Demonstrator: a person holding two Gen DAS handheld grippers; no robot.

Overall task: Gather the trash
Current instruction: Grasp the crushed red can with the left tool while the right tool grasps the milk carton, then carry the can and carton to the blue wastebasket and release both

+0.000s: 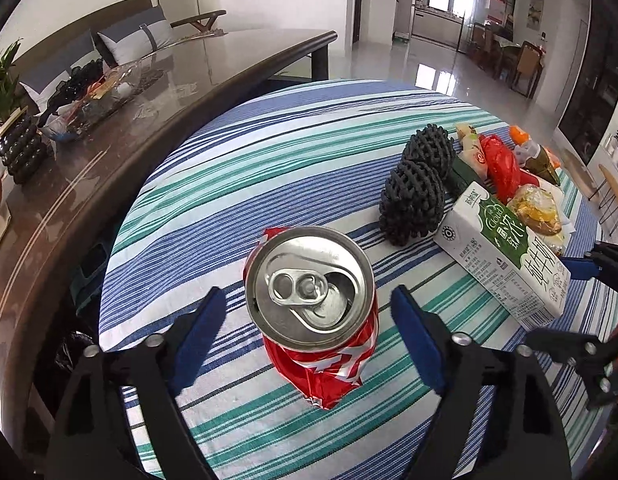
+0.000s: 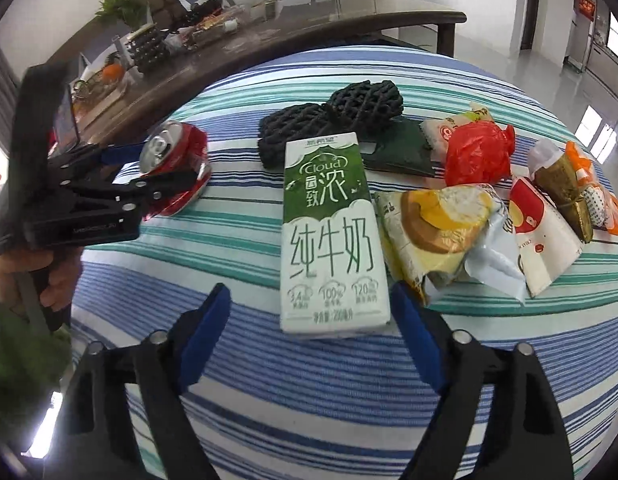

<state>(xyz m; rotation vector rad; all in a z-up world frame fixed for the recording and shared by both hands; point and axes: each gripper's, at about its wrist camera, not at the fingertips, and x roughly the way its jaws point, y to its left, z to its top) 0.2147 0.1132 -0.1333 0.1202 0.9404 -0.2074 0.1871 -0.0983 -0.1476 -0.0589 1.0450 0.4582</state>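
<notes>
Lying on a striped tablecloth (image 1: 269, 152) are one crushed red can (image 1: 315, 312), one milk carton (image 2: 333, 236), two black foam nets (image 2: 329, 124), one red plastic bag (image 2: 477, 152) and a few food wrappers (image 2: 441, 232). The left gripper (image 1: 305, 312) points down at the can, its blue fingers (image 1: 201, 332) spread wide with the can between them, no contact visible. The right gripper (image 2: 309, 312) angles toward the carton, fingers (image 2: 417, 332) spread apart, the carton's near end between the tips, untouched; wrappers lie beyond its right finger.
</notes>
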